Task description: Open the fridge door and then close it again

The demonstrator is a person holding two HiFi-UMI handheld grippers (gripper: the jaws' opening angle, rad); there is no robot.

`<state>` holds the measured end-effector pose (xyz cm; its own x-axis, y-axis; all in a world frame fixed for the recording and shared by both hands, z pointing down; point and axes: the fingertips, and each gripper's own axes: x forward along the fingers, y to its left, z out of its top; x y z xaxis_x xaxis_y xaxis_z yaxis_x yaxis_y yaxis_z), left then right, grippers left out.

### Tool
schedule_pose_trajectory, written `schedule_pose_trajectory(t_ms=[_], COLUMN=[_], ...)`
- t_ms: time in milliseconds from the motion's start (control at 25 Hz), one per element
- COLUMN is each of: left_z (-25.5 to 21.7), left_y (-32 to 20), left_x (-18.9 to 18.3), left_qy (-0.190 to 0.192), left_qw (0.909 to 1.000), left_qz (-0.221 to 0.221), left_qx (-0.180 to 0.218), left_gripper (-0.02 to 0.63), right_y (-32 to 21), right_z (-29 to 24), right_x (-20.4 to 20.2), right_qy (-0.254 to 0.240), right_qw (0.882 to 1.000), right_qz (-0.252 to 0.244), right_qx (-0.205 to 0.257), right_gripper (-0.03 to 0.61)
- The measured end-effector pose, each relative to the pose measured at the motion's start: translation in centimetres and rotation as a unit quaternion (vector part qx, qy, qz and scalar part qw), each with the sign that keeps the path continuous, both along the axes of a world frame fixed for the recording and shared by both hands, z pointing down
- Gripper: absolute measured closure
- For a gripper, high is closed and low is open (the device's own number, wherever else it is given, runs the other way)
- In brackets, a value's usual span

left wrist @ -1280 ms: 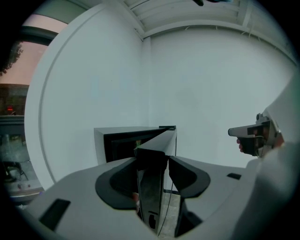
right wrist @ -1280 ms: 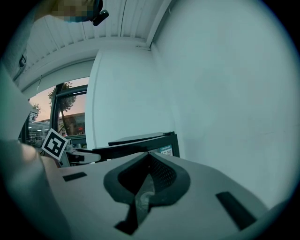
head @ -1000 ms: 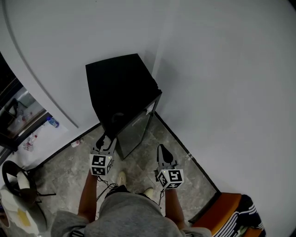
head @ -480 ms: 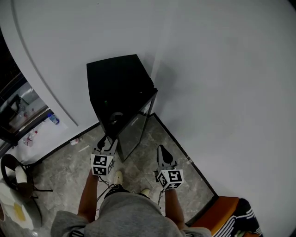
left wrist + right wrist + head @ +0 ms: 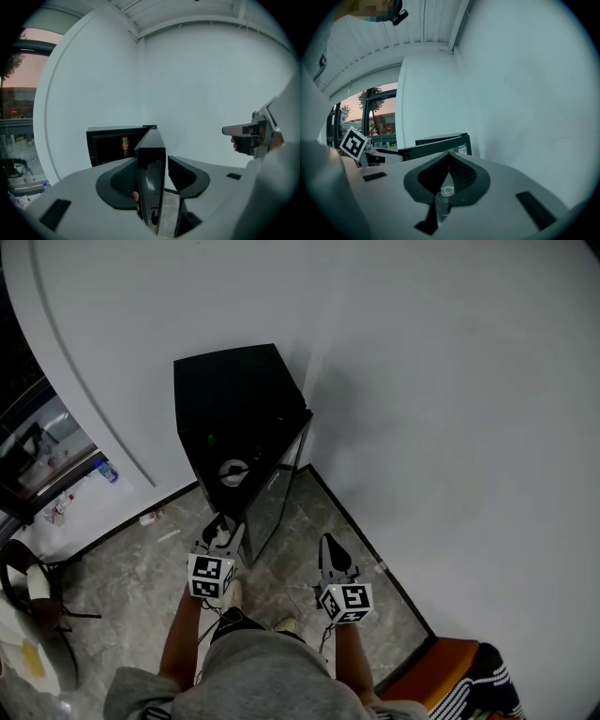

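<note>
Black and glossy, the mini fridge (image 5: pixel 234 395) stands in the corner where the curved white wall meets the flat wall (image 5: pixel 450 427). Its door (image 5: pixel 274 493) is swung well out from the cabinet, hinged on the side nearer the flat wall. A drink can (image 5: pixel 124 144) shows in the dark interior.

The left tool (image 5: pixel 153 161) has its jaws spread wide with the door's free edge standing between them. The left pad lies close against the door, and a strip of floor shows between the door and the right pad, so this looks like a loose hook, not a clamp. The right tool (image 5: pixel 449 161) hangs idle with its jaws pressed together on nothing, apart from the door.

The opening half looks done or nearly so, and the closing is all still to come. The marble floor (image 5: pixel 314 521) between door and flat wall is bare. The person's shoes (image 5: pixel 234 596) stand near the door's lower corner.
</note>
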<state>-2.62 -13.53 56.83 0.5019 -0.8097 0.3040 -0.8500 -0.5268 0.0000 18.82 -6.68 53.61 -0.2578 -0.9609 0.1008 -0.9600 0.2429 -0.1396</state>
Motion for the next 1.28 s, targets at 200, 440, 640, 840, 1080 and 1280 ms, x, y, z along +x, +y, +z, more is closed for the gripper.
schedule_pose_trajectory(t_ms=[200,440,640,840,1080,1280], left_z=[0.0,0.0,0.2,0.2,0.1,0.2], left_y=[2.0,3.9,4.7,5.3,6.0,6.5], left_x=[2.2,5.5,7.8,9.1,10.9,12.4], left_qy=[0.006,0.012,0.021,0.027,0.028,0.034], left_qw=[0.9998,0.9989,0.9979,0.9971,0.9954,0.994], left_qz=[0.02,0.045,0.061,0.07,0.091,0.104], left_qx=[0.006,0.01,0.009,0.01,0.013,0.012], left_gripper=[0.414,0.417,0.417,0.417,0.421,0.435], right_y=[1.5,3.5,5.4,7.4,9.2,10.3], right_z=[0.3,0.2,0.5,0.7,1.2,1.1], right_x=[1.1,2.8,4.7,6.8,8.7,9.5], right_qy=[0.003,0.004,0.003,0.006,0.006,0.006], right_qw=[1.0,1.0,0.999,0.998,0.996,0.995], right_qz=[0.001,0.016,0.04,0.064,0.086,0.097], right_qx=[-0.002,0.001,0.002,0.001,-0.004,-0.003], right_gripper=[0.554,0.554,0.554,0.554,0.554,0.554])
